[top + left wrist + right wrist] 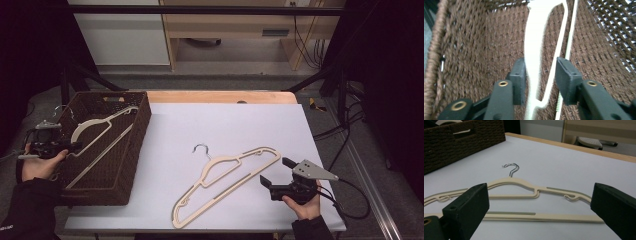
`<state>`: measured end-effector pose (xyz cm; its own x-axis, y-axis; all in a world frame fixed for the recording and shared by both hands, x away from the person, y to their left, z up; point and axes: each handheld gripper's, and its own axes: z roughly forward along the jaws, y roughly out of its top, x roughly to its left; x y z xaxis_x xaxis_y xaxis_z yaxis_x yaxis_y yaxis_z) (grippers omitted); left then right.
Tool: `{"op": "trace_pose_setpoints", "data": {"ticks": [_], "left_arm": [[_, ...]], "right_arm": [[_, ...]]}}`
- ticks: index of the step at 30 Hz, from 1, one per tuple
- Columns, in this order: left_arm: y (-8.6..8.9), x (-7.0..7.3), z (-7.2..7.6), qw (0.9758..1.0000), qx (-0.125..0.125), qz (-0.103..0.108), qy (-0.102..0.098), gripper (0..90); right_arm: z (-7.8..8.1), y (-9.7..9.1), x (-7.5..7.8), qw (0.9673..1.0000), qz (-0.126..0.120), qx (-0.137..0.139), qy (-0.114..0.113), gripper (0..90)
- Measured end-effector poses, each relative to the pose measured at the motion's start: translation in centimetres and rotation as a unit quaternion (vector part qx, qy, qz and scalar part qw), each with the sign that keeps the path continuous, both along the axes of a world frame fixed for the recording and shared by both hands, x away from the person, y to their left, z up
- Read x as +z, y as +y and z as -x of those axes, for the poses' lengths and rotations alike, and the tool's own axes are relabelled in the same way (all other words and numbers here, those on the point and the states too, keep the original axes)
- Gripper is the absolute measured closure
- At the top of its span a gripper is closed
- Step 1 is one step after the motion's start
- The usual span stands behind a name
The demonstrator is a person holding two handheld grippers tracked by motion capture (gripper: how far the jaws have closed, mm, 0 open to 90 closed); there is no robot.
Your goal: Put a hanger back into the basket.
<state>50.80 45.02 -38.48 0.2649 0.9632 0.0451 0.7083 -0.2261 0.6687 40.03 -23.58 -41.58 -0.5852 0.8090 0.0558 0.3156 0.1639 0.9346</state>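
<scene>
A cream plastic hanger point(100, 122) lies tilted inside the brown woven basket point(136, 150) at the table's left. My left gripper point(75, 146) reaches into the basket from its left side. In the left gripper view the hanger's broad arm point(535, 50) runs between the parted jaws of the left gripper point(540, 67): it lies against the left pad, with a gap to the right pad. A second cream hanger point(218, 165) with a metal hook lies flat on the white sheet. My right gripper point(276, 170) rests just right of it, jaws wide and empty. The right gripper point(540, 192) faces that hanger point(511, 181).
The white sheet point(225, 125) covers the table, with a wooden edge point(220, 96) at the back. The basket's dark wall point(461, 142) stands at the far left of the right gripper view. Cables point(350, 200) trail off the table's right side.
</scene>
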Motion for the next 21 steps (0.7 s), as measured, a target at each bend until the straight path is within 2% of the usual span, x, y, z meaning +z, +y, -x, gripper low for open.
{"op": "trace_pose_setpoints", "data": {"ticks": [1,6,9,13,14,16,19,20,21], "left_arm": [[0.05,-0.16,-0.11,0.9999,0.009,-0.009,0.010,57.3],[0.31,-0.36,-0.25,0.9997,0.017,-0.004,0.019,54.5],[0.38,-0.76,-0.48,0.9988,0.032,0.000,0.036,50.4],[0.52,-0.90,-0.53,0.9985,0.035,0.003,0.042,48.7],[0.51,-0.96,-0.58,0.9983,0.032,0.013,0.046,47.9],[0.45,-1.04,-0.64,0.9980,0.035,0.011,0.051,47.1],[0.49,-0.94,-0.58,0.9980,0.038,0.014,0.048,46.1],[0.55,-0.70,-0.46,0.9983,0.037,0.020,0.040,46.1],[0.58,-0.29,-0.24,0.9987,0.036,0.028,0.023,44.5]], "right_arm": [[0.00,0.00,0.00,1.0000,0.000,0.000,0.000,2.3],[0.01,0.05,-0.02,1.0000,-0.001,0.000,0.002,2.3],[0.04,0.07,-0.02,1.0000,-0.001,0.001,0.002,2.3],[0.03,0.04,0.00,1.0000,-0.001,0.001,0.002,2.3],[0.03,0.01,0.00,1.0000,0.000,0.003,0.002,2.3],[0.03,0.02,0.02,1.0000,-0.001,0.003,0.001,2.3],[0.02,0.00,0.04,1.0000,-0.002,0.002,0.000,2.3],[0.03,-0.02,0.06,1.0000,-0.002,0.002,-0.001,2.3],[0.05,-0.11,0.13,1.0000,-0.003,0.002,-0.002,2.3]]}}
